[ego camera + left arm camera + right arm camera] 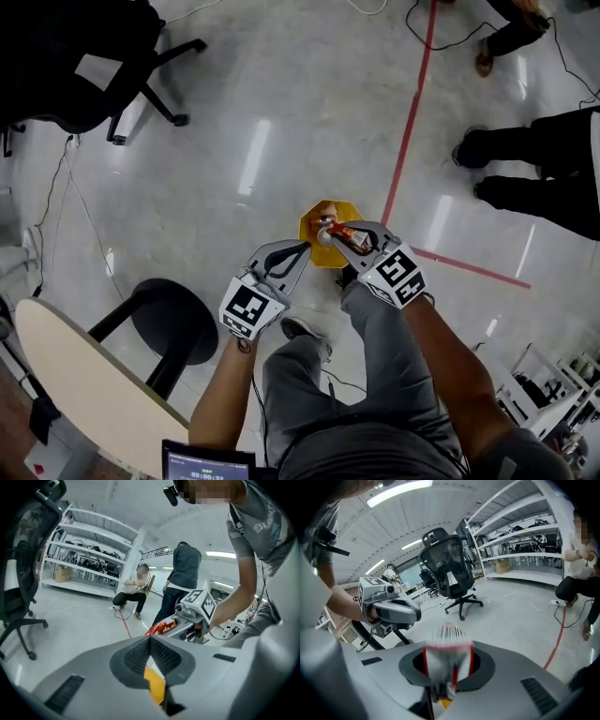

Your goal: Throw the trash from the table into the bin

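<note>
Bin (328,210) stands on glossy grey floor (234,112).

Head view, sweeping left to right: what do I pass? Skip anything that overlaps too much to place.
office chair → round stool → left gripper → right gripper, jaws shut on a red snack wrapper → bystander's legs. The yellow bin lies under both grippers' jaws, so it is left out.

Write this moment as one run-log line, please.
right gripper: shut on red-and-white snack wrapper | left gripper: shut, empty | yellow octagonal bin: below wrapper
</note>
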Demonstrator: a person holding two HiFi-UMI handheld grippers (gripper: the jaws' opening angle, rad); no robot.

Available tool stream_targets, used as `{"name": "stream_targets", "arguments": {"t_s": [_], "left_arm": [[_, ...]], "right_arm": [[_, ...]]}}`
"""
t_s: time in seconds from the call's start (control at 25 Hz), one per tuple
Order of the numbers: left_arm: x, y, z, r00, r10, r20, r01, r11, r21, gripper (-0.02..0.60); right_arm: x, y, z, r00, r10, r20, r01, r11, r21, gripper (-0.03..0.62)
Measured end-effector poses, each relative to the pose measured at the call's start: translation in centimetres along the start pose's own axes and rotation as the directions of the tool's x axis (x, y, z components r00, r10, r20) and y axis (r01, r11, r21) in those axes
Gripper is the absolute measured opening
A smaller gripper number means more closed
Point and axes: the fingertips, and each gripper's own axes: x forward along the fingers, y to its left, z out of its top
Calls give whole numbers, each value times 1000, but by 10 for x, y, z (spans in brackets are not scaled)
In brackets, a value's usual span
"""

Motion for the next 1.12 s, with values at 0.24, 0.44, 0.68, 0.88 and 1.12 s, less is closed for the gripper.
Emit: {"name": "stream_targets", "arguments": {"t_s": [0.24, 0.44, 0.68, 0.88, 1.12], "left_arm": [[12, 4, -56, 999, 11, -48, -15, 997, -74, 41], [-10, -17, -56, 997, 32, -66, -38, 994, -106, 41], [-54, -69, 16, 999, 48, -23, -50, 996, -79, 41], [-102, -125, 97, 998, 43, 37, -43, 999, -11, 41], [-163, -175, 190, 991, 43, 126, -54, 994, 91, 41]], "right_arm": [[40, -12, -74, 997, -23, -73, 23, 1000, 6, 151], [22, 3, -70, 995, -13, -97, 17, 999, 34, 285], [-52, 41, -3, 1000, -15, -14, 16, 1000, 19, 285], [-126, 84, 77, 994, -48, 99, 48, 999, 1, 285], [-205, 143, 179, 975, -21, 221, 38, 997, -74, 283]]}}
